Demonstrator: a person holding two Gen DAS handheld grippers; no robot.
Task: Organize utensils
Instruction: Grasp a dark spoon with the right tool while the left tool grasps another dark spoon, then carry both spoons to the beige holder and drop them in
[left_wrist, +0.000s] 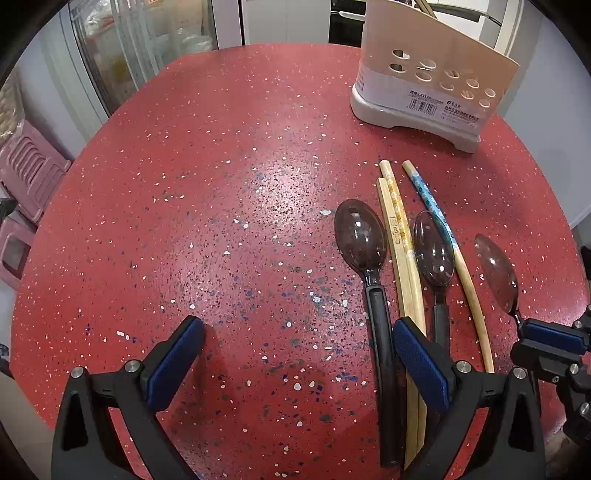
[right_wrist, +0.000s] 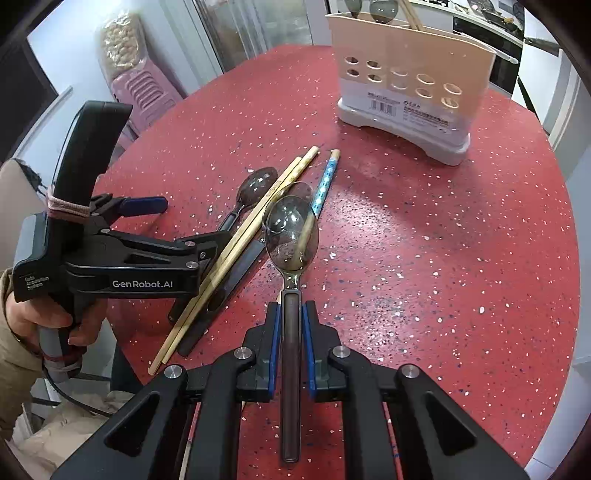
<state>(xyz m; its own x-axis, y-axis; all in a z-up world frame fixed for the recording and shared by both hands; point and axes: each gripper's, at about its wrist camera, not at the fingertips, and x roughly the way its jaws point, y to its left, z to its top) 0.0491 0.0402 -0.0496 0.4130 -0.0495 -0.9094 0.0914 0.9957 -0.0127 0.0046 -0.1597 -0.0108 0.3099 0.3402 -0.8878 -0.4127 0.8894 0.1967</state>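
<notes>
Nearest to us in the right wrist view, the right gripper (right_wrist: 291, 325) has its blue-padded fingers (right_wrist: 274, 343) clenched on the dark handle of a translucent spoon (right_wrist: 291, 236). The handle runs straight back between the pads, and the bowl points forward, raised above the red speckled surface (right_wrist: 424, 258).

In the left wrist view, the left gripper (left_wrist: 299, 354) has its fingers (left_wrist: 177, 362) released and spread wide, with only bare surface between them. Its right finger stands just above the handle of a second spoon (left_wrist: 360, 236) and a pair of plain wooden chopsticks (left_wrist: 397, 236). From the right wrist view we see a hand (right_wrist: 55, 317) in a tan sleeve gripping this tool's handle.

Farther out, the loose utensils lie side by side on the surface: the second spoon, the chopstick pair touching it, a third spoon (left_wrist: 434, 251), and a chopstick with a blue patterned end (left_wrist: 432, 203) that passes under the third spoon's bowl. The held spoon appears at the right edge of this view, well apart from the second spoon.

Farthest away, near the surface's far edge, stands a beige perforated utensil holder (right_wrist: 406, 74) on a grey base. Spoon bowls and chopstick ends rise from its top. Beyond the surface's left edge we see a pink plastic stool (right_wrist: 144, 96).
</notes>
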